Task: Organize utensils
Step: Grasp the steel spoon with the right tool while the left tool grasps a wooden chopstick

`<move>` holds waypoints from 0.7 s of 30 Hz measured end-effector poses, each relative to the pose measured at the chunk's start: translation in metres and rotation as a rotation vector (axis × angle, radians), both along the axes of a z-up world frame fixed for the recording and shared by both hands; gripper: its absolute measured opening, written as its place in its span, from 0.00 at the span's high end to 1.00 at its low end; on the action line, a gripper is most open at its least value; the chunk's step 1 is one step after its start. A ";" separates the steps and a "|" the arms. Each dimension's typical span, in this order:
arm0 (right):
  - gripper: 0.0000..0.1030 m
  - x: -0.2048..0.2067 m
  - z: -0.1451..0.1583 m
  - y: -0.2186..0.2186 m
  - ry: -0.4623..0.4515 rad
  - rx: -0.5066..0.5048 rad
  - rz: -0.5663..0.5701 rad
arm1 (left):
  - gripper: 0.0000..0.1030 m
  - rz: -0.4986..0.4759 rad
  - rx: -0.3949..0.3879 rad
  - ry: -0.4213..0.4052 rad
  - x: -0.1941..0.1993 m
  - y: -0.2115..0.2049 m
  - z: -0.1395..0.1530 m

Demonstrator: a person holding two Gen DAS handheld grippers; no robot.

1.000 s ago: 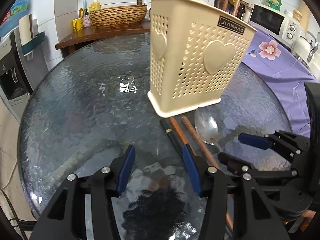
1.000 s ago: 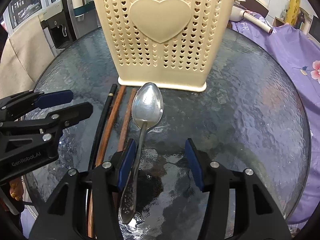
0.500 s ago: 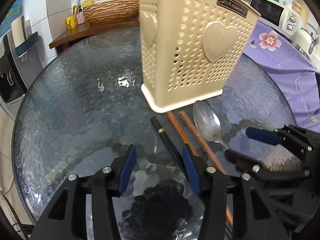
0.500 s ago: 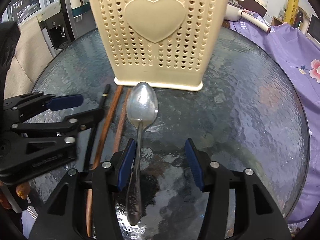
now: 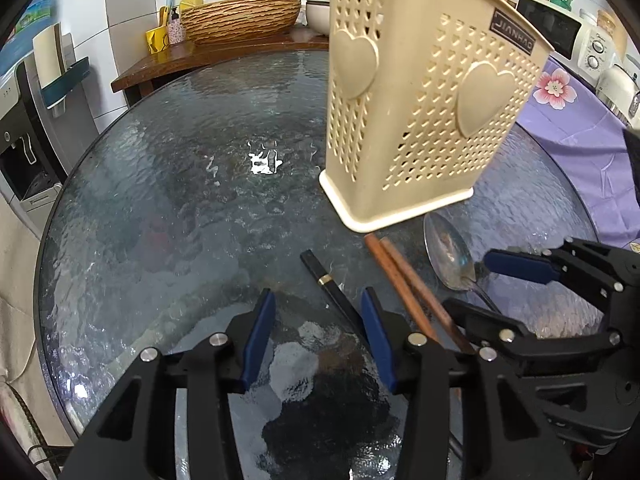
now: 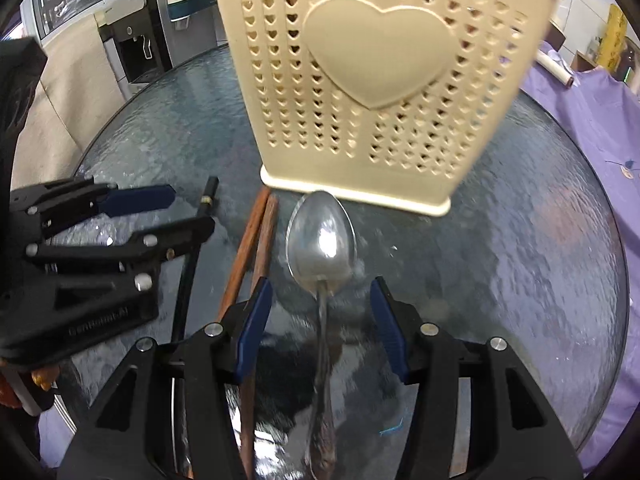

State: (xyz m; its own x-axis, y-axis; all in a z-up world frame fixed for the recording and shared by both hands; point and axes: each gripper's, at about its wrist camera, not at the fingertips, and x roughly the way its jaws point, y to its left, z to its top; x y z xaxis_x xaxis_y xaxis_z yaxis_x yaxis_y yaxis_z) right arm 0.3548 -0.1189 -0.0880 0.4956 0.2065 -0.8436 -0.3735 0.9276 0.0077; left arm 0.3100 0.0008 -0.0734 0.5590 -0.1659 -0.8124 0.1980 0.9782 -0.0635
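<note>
A cream perforated utensil holder (image 5: 424,108) (image 6: 380,80) stands on the round glass table (image 5: 180,200). In front of it lie a metal spoon (image 5: 450,256) (image 6: 322,248), two brown wooden chopsticks (image 5: 404,280) (image 6: 250,264) and a black chopstick (image 5: 334,292) (image 6: 192,256). My left gripper (image 5: 318,328) is open low over the table, with the black chopstick between its fingers. My right gripper (image 6: 322,324) is open and straddles the spoon's handle just behind the bowl. It also shows in the left wrist view (image 5: 472,284).
A wooden side table with a woven basin (image 5: 240,16) and bottles stands beyond the glass table. A purple flowered cloth (image 5: 572,128) with a microwave lies to the right. A water dispenser (image 5: 24,140) stands at the left. The left gripper shows in the right wrist view (image 6: 160,216).
Both grippers have moved forward toward the holder. The right gripper shifted so the spoon's handle now lies between its fingers. The left gripper came over the black chopstick. Both stayed open.
</note>
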 end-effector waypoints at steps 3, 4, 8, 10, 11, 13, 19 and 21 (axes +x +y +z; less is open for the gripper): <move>0.50 0.007 0.000 0.003 -0.006 0.003 -0.007 | 0.64 0.000 0.003 0.001 0.004 0.000 0.000; 0.50 0.010 0.000 0.004 -0.007 0.004 -0.013 | 0.66 0.000 0.004 0.001 0.005 0.000 0.000; 0.50 0.018 0.001 0.011 -0.005 0.002 -0.032 | 0.74 0.005 0.001 0.003 0.009 0.001 0.001; 0.50 0.021 0.000 0.014 -0.007 0.002 -0.034 | 0.76 0.006 -0.002 0.005 0.010 0.002 0.001; 0.50 0.022 0.000 0.019 -0.009 0.002 -0.033 | 0.76 0.005 -0.004 0.005 0.011 0.003 0.001; 0.51 0.026 0.000 0.020 -0.010 0.003 -0.027 | 0.76 0.002 -0.012 0.006 0.012 0.005 0.001; 0.63 0.029 0.001 0.017 -0.011 0.002 -0.017 | 0.82 0.001 -0.016 0.009 0.015 0.009 0.000; 0.63 0.029 0.002 0.017 -0.011 -0.002 -0.013 | 0.82 0.000 -0.014 0.008 0.016 0.008 0.001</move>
